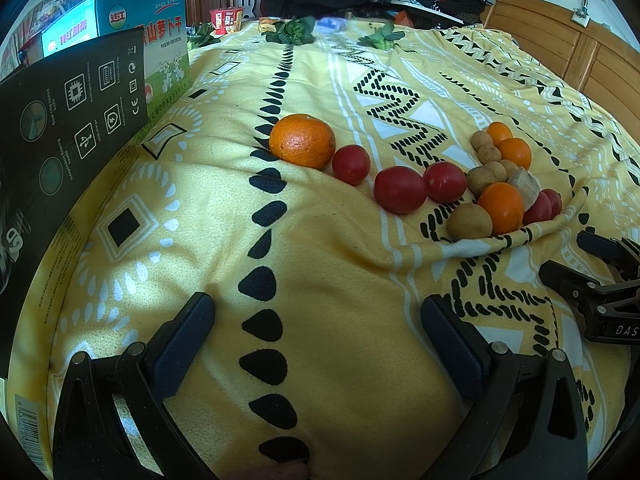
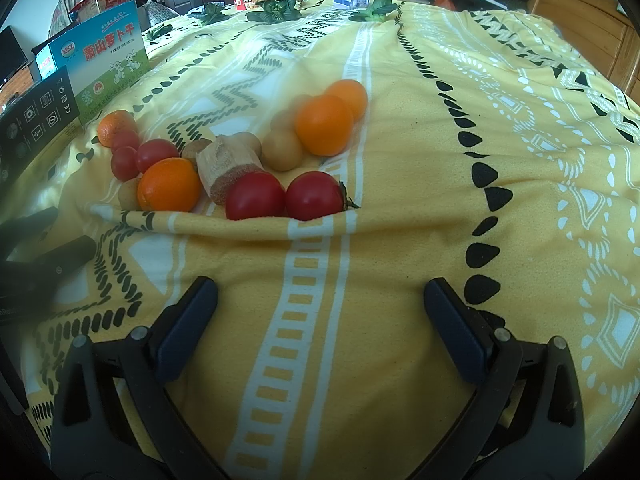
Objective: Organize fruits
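Both grippers, left (image 1: 318, 332) and right (image 2: 320, 312), gape wide and empty; tomatoes (image 2: 284, 196) lie nearest the right, toward 11 o'clock.

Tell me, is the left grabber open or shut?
Open. The left gripper has its two fingers spread wide apart, with only the yellow blanket between them and no fruit held.

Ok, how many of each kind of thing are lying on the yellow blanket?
Oranges: 4
Tomatoes: 5
Tan round fruits: 6
Woody chunk: 1
Total: 16
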`<state>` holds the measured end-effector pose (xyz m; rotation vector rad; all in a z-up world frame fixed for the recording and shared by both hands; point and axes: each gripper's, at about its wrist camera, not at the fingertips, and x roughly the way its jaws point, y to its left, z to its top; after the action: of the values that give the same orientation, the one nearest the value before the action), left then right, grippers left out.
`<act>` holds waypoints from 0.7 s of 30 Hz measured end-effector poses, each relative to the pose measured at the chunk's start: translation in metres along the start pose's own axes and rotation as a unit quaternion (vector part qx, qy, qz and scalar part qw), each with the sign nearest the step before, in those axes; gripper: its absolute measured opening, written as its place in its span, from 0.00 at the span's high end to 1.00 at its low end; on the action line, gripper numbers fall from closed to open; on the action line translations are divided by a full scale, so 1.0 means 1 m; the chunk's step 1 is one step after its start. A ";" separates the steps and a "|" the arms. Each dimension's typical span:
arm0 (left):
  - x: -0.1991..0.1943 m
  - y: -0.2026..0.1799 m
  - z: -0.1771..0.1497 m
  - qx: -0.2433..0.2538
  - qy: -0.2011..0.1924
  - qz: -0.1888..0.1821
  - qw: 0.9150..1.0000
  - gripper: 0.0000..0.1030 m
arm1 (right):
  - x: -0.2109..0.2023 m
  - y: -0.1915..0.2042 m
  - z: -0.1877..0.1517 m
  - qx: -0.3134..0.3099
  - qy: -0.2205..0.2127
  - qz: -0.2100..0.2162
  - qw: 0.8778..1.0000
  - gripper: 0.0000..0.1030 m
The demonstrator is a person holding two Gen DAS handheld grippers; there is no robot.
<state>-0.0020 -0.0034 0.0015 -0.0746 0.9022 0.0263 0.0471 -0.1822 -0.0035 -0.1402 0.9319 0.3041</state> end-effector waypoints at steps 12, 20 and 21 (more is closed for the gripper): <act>0.000 0.000 0.000 0.000 0.000 0.000 1.000 0.00 | 0.000 0.000 0.000 0.000 0.000 0.000 1.000 0.00; -0.003 0.002 0.001 0.008 0.007 -0.021 1.000 0.01 | 0.000 0.000 0.000 0.000 0.000 0.000 1.000 0.00; -0.005 0.004 0.003 0.009 0.010 -0.031 0.999 0.02 | 0.000 0.000 0.000 0.000 0.000 0.000 1.000 0.00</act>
<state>-0.0034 0.0006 0.0069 -0.0854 0.9186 -0.0406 0.0470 -0.1823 -0.0035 -0.1392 0.9316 0.3047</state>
